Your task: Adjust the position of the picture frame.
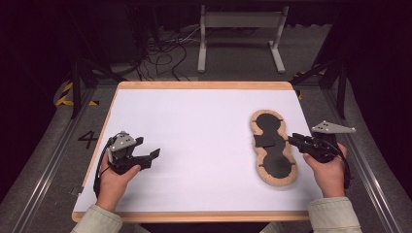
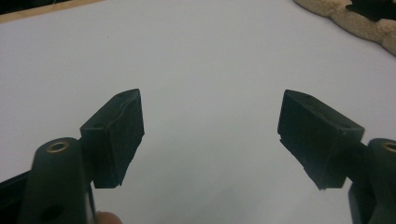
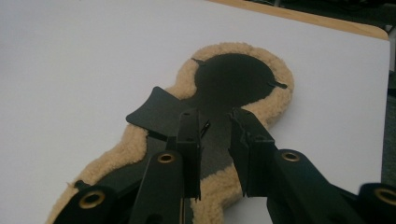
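Right claw (image 3: 215, 135) — over fleece pad (image 3: 243, 51)

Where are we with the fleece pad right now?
Done: nothing visibly; the fleece-edged pad lies flat on the white table. In hand: the right gripper sits at its narrow middle, jaws part-closed, nothing clamped. Left: gripping it; the left gripper waits open, apart.

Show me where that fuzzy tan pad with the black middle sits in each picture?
High view: fleece-edged pad, right of centre, beside the right tool.
Left gripper view: its tan edge at the top right corner.
Right gripper view: centre, beyond the jaws.
Shared landmark: the white table surface.
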Demonstrator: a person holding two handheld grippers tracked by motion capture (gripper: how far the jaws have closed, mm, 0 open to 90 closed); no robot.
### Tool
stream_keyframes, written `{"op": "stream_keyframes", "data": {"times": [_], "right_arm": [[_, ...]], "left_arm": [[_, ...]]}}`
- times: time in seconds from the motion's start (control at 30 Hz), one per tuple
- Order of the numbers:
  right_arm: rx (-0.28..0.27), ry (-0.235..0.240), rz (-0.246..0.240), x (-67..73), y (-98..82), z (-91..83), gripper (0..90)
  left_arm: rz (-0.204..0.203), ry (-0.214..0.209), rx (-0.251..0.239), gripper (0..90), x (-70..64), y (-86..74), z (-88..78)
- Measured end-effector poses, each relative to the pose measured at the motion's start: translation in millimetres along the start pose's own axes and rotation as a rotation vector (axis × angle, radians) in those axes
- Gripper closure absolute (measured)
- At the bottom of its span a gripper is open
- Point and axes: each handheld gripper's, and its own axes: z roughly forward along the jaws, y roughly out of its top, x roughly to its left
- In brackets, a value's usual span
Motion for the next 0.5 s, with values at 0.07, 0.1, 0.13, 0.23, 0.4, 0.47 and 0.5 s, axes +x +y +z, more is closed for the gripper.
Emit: {"op": "stream_keyframes", "data": {"times": [0.07,0.1,0.13,0.23,0.4,0.47,0.5], "right_arm": [[0.012,-0.008,0.009,-3.4,-1.7,0.8,74.3],[0.017,-0.009,0.012,-4.7,-2.2,1.0,75.0],[0.027,-0.015,0.016,-6.3,-2.6,1.5,76.2],[0.066,-0.039,0.038,-14.7,-2.2,4.6,83.1],[0.134,-0.053,0.077,-29.6,-1.0,15.1,90.0],[0.141,-0.056,0.081,-31.6,-0.3,16.2,90.0],[0.162,-0.068,0.082,-35.1,1.4,18.1,90.0]], "left_arm": [[0.002,0.002,0.005,23.5,-0.3,-0.2,1.8],[0.007,0.003,0.007,23.4,-0.2,0.0,2.3],[0.006,0.002,0.008,23.3,-0.5,0.2,2.6],[0.006,0.005,0.009,23.2,-1.6,-0.3,4.4],[-0.003,-0.001,0.023,23.0,-2.5,-1.9,9.6],[-0.005,-0.003,0.023,22.9,-2.0,-1.7,10.9],[-0.002,-0.003,0.024,22.8,-1.6,-1.7,11.3]]}}
